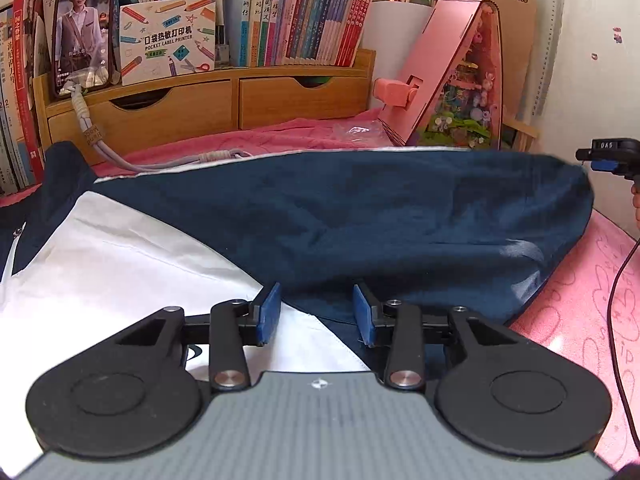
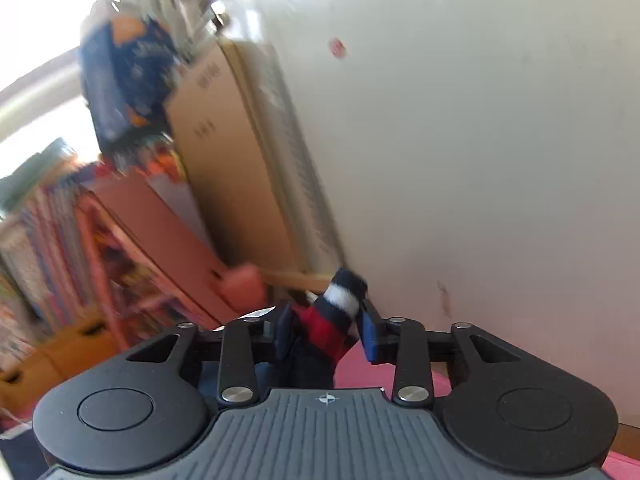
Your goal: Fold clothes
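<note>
1. The garment (image 1: 360,216), navy with white panels, lies spread across the pink surface (image 1: 580,320) in the left wrist view, in front of a wooden drawer unit (image 1: 200,104) and a row of books (image 1: 304,8).
2. Left hand-held gripper (image 1: 316,314): jaws apart, nothing clamped. It hovers low over the near hem where a navy layer overlaps a white panel. The cloth sits under and ahead of the pads, not pinched.
3. Likely reason: the left is lined up on that edge, either to take it for the next fold or having let it lie flat.
4. Right hand-held gripper (image 2: 326,326): jaws partly closed around a bunched end of the garment, the cuff (image 2: 344,292), striped navy, white and red. The cloth fills the gap and pokes out past the tips; it looks clamped.
5. The right wrist view is blurred and tilted, facing the white wall (image 2: 480,140) and a cardboard box (image 2: 224,152). The cuff seems lifted off the surface, probably so a sleeve can be carried over the body.
6. Fold status, by judgement: early to middle. The body is laid out but not yet compact.
7. Risk: a thick cuff in a partial grip may slip.
</note>
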Demonstrator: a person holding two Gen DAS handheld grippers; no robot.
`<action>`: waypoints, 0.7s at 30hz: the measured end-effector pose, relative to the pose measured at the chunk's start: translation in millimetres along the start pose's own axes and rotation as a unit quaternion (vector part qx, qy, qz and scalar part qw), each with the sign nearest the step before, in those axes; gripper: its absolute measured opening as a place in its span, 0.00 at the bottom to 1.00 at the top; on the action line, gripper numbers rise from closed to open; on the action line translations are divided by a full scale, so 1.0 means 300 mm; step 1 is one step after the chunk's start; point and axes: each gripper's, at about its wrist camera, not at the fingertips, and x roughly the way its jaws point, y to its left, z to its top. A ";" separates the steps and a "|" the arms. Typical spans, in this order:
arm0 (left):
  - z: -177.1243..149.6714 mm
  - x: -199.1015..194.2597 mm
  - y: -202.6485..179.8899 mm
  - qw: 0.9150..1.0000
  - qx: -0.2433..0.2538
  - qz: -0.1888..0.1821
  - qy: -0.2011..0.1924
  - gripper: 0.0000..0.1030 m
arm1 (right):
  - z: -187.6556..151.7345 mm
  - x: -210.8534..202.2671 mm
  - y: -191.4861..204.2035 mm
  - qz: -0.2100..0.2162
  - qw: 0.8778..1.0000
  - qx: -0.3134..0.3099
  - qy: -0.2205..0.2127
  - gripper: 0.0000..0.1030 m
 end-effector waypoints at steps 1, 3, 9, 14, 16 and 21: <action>0.000 0.003 -0.008 1.000 0.007 0.001 0.002 0.43 | -0.030 -0.006 0.033 -0.042 0.998 -0.051 -0.002 0.45; 0.001 0.010 -0.025 1.000 0.021 0.003 0.005 0.47 | -0.073 -0.040 0.081 -0.088 0.989 -0.115 -0.019 0.81; 0.003 0.016 -0.032 1.000 0.028 0.004 0.007 0.49 | -0.057 -0.149 0.213 0.155 0.985 -0.069 0.011 0.73; 0.004 0.016 -0.035 1.000 0.030 0.005 0.008 0.50 | -0.117 -0.053 0.419 0.233 0.958 -0.122 0.112 0.51; 0.004 0.017 -0.034 1.000 0.029 0.005 0.008 0.50 | -0.133 0.012 0.397 0.182 0.967 -0.124 0.127 0.49; 0.005 0.015 -0.029 1.000 0.025 0.002 0.007 0.51 | -0.116 0.074 0.302 -0.048 0.982 -0.163 0.088 0.24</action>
